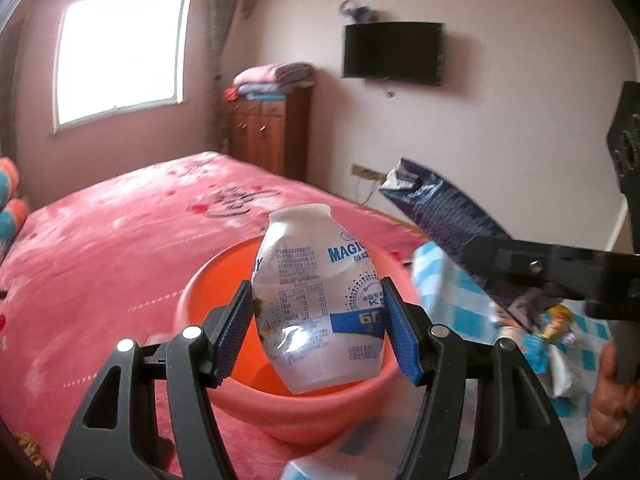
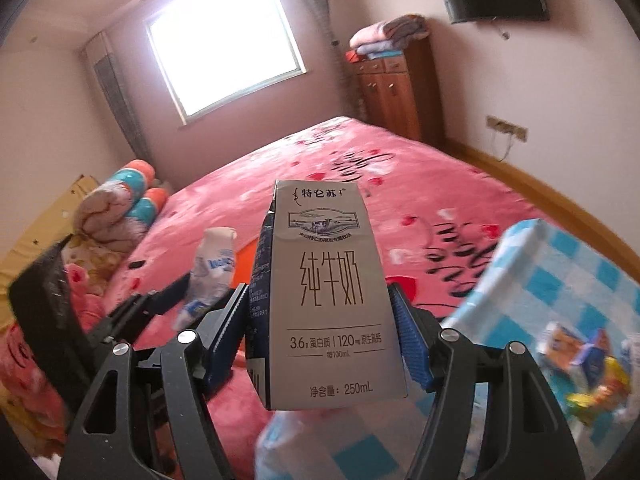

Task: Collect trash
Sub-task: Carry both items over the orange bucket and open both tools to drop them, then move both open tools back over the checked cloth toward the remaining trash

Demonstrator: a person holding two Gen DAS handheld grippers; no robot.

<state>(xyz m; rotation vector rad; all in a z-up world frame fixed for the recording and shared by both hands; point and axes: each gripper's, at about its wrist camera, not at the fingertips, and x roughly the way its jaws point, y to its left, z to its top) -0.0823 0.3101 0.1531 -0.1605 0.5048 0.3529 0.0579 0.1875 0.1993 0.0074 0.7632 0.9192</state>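
I had the crumpled white bottle point(image 1: 320, 300) clamped between the blue pads of my left gripper point(image 1: 320, 320), held in the air over the orange basin point(image 1: 224, 280) on the pink bed point(image 1: 120, 240). My right gripper point(image 2: 320, 332) was closed on the grey milk carton point(image 2: 332, 300), upright above the bed, near the blue checked cloth point(image 2: 560, 280) strewn with wrappers.

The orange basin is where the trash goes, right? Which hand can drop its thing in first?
Probably the left. The left gripper holds the crumpled white bottle right in front of the orange basin. The right gripper holds the milk carton off to the side, with the basin mostly hidden.
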